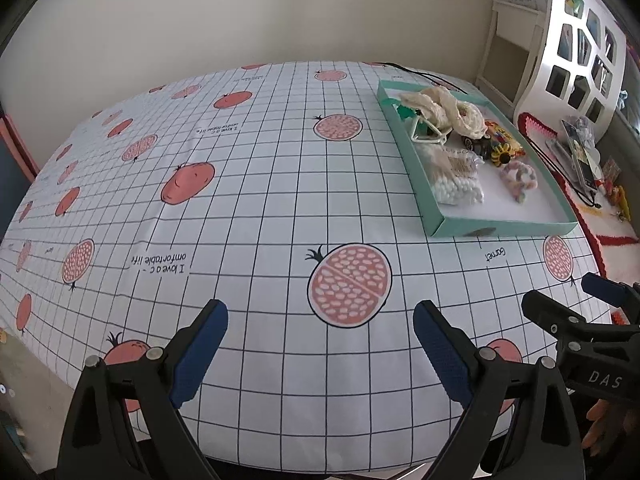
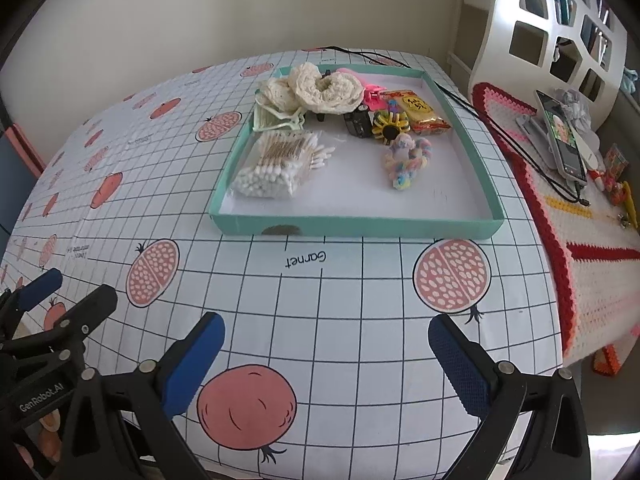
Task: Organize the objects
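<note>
Two claws low over a table cloth (image 2: 320,300) with squares and pink fruit. Left claw (image 1: 320,356) wide apart, blue pads (image 1: 200,354) far from each other, nothing between them. Right claw (image 2: 326,364) wide apart too, holding nothing, just beside the left one.

Ahead of the right claw, well apart from it: a green tray (image 2: 356,226) on the cloth. Ahead and off to the right of the left claw. Inside the tray, all bunched at the far end and left side:
- a clear bag of cotton swabs (image 2: 280,164), near the left wall
- cream lace scrunchies (image 2: 316,88) at the far end, touching each other
- a pale green clip (image 2: 276,118) under them
- a pink clip (image 2: 374,96)
- a small black box (image 2: 358,122)
- a yellow and black clip (image 2: 390,126)
- a yellow snack pack (image 2: 420,114)
- a pastel fluffy scrunchie (image 2: 406,160), nearer the middle

Near end of the tray bare and white.

Far right of the right claw: a knitted red and white mat (image 2: 560,216) with a phone (image 2: 560,136) lying on it.
</note>
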{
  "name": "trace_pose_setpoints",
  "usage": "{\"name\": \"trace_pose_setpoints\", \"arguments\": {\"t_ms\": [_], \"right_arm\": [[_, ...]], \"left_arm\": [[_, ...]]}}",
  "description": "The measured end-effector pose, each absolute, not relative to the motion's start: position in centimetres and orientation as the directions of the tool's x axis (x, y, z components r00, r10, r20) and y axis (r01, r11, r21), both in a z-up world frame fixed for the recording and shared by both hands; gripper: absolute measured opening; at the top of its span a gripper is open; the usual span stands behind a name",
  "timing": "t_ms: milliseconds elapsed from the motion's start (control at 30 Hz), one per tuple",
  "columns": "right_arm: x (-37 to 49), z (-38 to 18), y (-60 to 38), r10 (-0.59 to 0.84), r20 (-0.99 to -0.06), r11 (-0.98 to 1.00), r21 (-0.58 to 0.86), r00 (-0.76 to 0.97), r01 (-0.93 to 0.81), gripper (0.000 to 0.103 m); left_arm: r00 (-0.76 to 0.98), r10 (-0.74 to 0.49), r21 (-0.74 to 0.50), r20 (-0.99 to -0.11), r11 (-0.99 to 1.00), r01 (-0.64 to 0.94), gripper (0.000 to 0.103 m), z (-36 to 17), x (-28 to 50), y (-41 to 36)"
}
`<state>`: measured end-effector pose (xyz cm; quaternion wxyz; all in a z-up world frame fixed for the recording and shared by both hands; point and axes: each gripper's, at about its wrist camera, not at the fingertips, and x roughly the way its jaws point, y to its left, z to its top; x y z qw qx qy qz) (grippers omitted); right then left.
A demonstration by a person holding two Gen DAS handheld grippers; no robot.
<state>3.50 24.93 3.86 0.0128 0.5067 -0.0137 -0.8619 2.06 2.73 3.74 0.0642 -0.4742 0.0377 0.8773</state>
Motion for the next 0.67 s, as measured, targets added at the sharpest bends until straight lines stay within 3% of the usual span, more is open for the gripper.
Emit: {"name": "trace_pose_setpoints", "arguments": {"t_ms": [667], "right_arm": [[3.9, 3.8, 24.8, -0.035, -0.871, -0.999, 0.037, -0.491, 0.005, 0.103]], "left_arm": [[-0.531, 0.04, -0.004, -0.846, -0.998, -0.069, 0.094, 3.1, 2.3, 1.5]]}}
